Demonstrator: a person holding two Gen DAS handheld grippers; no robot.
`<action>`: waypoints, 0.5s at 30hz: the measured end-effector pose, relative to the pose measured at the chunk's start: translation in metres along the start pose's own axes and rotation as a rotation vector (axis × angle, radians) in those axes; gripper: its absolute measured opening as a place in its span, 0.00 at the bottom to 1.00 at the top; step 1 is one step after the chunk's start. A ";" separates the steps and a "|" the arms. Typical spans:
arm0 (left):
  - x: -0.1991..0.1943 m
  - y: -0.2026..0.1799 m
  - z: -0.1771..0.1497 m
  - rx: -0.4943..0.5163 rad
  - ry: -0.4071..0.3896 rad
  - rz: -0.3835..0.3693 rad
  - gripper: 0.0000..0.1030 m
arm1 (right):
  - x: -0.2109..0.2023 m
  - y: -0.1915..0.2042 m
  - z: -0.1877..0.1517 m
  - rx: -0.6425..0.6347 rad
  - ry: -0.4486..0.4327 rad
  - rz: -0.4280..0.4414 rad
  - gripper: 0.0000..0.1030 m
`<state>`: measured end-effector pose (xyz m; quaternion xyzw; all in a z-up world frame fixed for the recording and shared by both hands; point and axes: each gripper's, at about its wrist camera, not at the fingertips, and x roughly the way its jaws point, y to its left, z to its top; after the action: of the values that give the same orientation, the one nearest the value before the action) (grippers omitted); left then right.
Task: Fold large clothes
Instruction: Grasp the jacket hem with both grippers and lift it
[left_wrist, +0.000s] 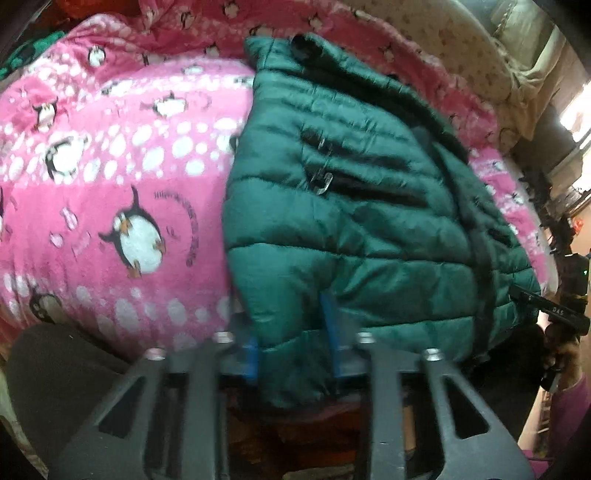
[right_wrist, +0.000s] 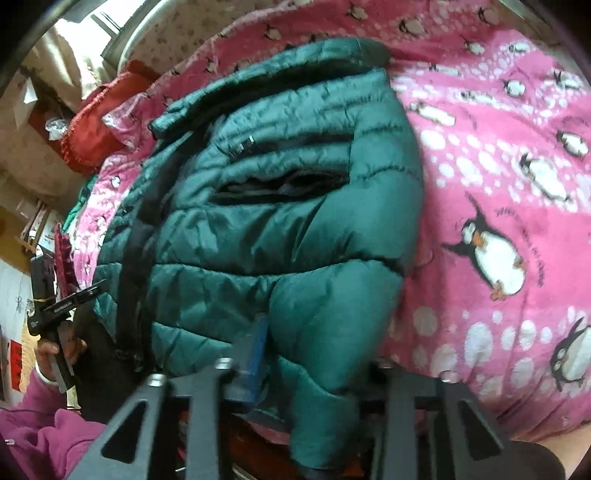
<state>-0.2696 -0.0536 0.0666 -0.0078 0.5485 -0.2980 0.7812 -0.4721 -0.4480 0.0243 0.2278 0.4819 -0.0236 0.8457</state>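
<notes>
A dark green quilted puffer jacket (left_wrist: 351, 206) lies on a pink penguin-print blanket (left_wrist: 110, 166), its hem toward me. My left gripper (left_wrist: 291, 347) is shut on the jacket's near left hem corner, which bunches between the blue pads (left_wrist: 251, 356). In the right wrist view the jacket (right_wrist: 277, 221) fills the middle, an open zip pocket (right_wrist: 280, 188) on its front. My right gripper (right_wrist: 306, 354) is shut on the near right hem corner; one blue pad (right_wrist: 258, 350) shows, the other is hidden by fabric. Each gripper shows at the other view's edge: the right one (left_wrist: 554, 314), the left one (right_wrist: 55, 306).
The pink blanket (right_wrist: 498, 184) covers a bed. A red cushion (right_wrist: 99, 122) and beige pillows (left_wrist: 491, 55) lie at the far side. Room clutter stands beyond the bed edge (left_wrist: 554, 206). My dark trouser knee (left_wrist: 55, 369) and magenta sleeve (right_wrist: 48, 439) are close below.
</notes>
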 end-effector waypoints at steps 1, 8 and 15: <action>-0.004 -0.002 0.003 0.002 -0.014 -0.011 0.16 | -0.005 0.001 0.002 0.000 -0.015 0.011 0.24; -0.023 -0.008 0.024 -0.011 -0.083 -0.072 0.14 | -0.046 0.008 0.030 0.022 -0.148 0.130 0.21; -0.044 -0.006 0.065 -0.049 -0.158 -0.115 0.14 | -0.063 0.011 0.061 0.026 -0.246 0.138 0.20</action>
<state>-0.2262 -0.0581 0.1324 -0.0817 0.4911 -0.3272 0.8032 -0.4538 -0.4749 0.1068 0.2668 0.3572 0.0007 0.8951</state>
